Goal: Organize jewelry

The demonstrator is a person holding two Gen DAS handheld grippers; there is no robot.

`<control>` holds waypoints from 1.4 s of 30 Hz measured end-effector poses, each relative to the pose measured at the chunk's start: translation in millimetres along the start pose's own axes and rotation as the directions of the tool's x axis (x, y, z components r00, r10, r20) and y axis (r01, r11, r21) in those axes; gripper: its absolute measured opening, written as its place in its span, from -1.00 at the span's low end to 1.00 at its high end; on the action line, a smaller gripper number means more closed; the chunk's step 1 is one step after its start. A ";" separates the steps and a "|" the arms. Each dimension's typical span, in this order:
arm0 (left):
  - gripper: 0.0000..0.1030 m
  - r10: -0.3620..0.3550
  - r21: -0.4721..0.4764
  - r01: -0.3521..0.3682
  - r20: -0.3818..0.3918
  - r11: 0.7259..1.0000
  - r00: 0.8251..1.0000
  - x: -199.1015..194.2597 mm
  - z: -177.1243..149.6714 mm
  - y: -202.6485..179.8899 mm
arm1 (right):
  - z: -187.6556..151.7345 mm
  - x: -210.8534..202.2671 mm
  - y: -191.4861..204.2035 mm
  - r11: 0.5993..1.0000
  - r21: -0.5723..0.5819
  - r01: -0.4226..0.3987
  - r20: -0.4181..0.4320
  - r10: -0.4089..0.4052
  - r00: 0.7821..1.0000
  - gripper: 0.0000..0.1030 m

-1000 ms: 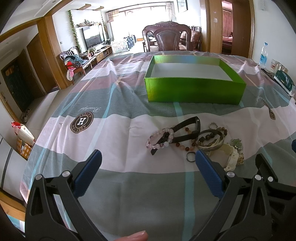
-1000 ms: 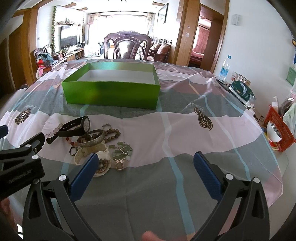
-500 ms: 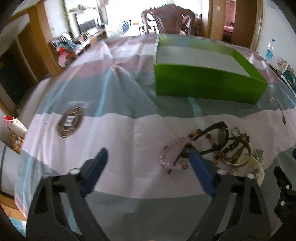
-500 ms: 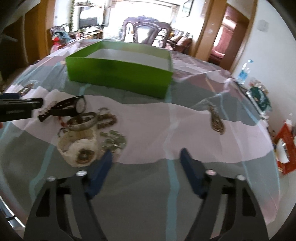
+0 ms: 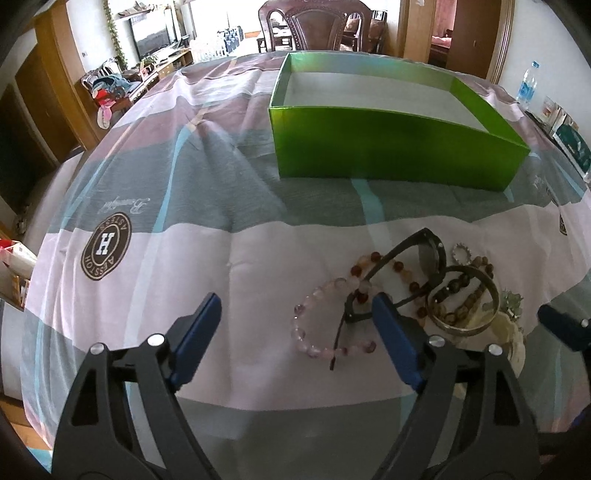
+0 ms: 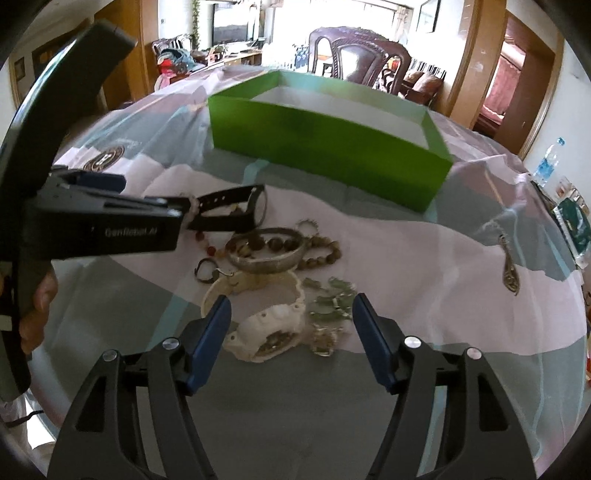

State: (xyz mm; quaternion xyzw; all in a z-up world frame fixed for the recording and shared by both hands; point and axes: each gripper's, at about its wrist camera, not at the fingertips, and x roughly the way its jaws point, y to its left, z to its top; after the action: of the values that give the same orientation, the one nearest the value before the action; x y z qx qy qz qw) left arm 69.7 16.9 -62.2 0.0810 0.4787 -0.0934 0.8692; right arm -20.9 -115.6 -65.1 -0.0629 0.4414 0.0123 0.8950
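A pile of jewelry lies on the striped tablecloth in front of an empty green box (image 5: 388,147) (image 6: 325,136). My left gripper (image 5: 295,310) is open and its jaws are opening. The pink bead bracelet (image 5: 314,321) lies partly between them, untouched, and its right finger covers the end of the black watch (image 5: 432,251). My right gripper (image 6: 291,308) is open above the white shell bracelet (image 6: 273,325) and green stone piece (image 6: 332,299), pressing on neither. A silver bangle (image 6: 266,258) with brown beads (image 6: 321,254) lies just beyond.
A hand (image 6: 37,314) holds the left gripper at the right wrist view's left side. A silver pendant (image 6: 509,273) lies alone to the right. A water bottle (image 6: 550,162) and small items stand at the table's right edge. A dark chair (image 5: 317,26) is behind the box.
Both grippers came down and closer to the jewelry pile, and both pairs of jaws narrowed. The right gripper swung left, from beside the pile to over the white bracelet.
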 end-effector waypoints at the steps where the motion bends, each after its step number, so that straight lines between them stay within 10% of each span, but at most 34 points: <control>1: 0.61 -0.004 0.001 0.004 0.001 1.000 1.000 -1.7 -1.7 -0.5 | -0.1 1.5 0.7 1.000 0.000 -0.005 -0.006 0.005 1.000 0.28; 5: 0.43 0.003 0.047 -0.004 0.017 0.999 1.000 -2.0 3.0 -5.0 | -3.5 -0.3 -1.4 0.999 -0.005 -0.047 -0.020 0.047 0.999 -0.38; 15: 0.43 0.105 0.066 -0.106 0.029 0.992 0.994 -19.8 -7.8 13.6 | -13.9 -7.5 -31.8 0.996 0.005 0.086 -0.016 -0.086 0.996 -0.36; 24: 0.56 -0.030 0.107 0.025 0.048 0.994 0.998 -14.7 17.7 -19.9 | -10.5 -6.3 -39.9 0.995 0.042 0.087 -0.027 -0.086 0.996 -0.35; 29: 0.33 -0.094 0.061 0.092 0.017 0.994 0.995 6.2 31.3 -24.0 | -10.4 -7.9 -40.8 0.995 0.059 0.081 -0.027 -0.079 0.996 -0.35; 32: -0.35 -0.066 0.095 0.065 -0.001 0.993 0.998 8.1 27.4 -28.9 | -10.3 -7.2 -36.0 0.997 0.049 0.065 -0.025 -0.064 0.998 -0.40; 42: -0.56 -0.079 0.099 0.078 0.000 0.992 0.997 -4.9 2.8 -22.3 | -10.5 -12.6 -16.8 1.000 -0.003 0.022 0.004 -0.022 1.000 -0.67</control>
State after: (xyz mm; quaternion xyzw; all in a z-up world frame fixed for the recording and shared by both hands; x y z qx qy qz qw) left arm 64.1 -4.9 -57.7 0.1048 0.4747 -0.1513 0.8607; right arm -35.6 -133.2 -59.8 -0.0689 0.4388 0.0035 0.8959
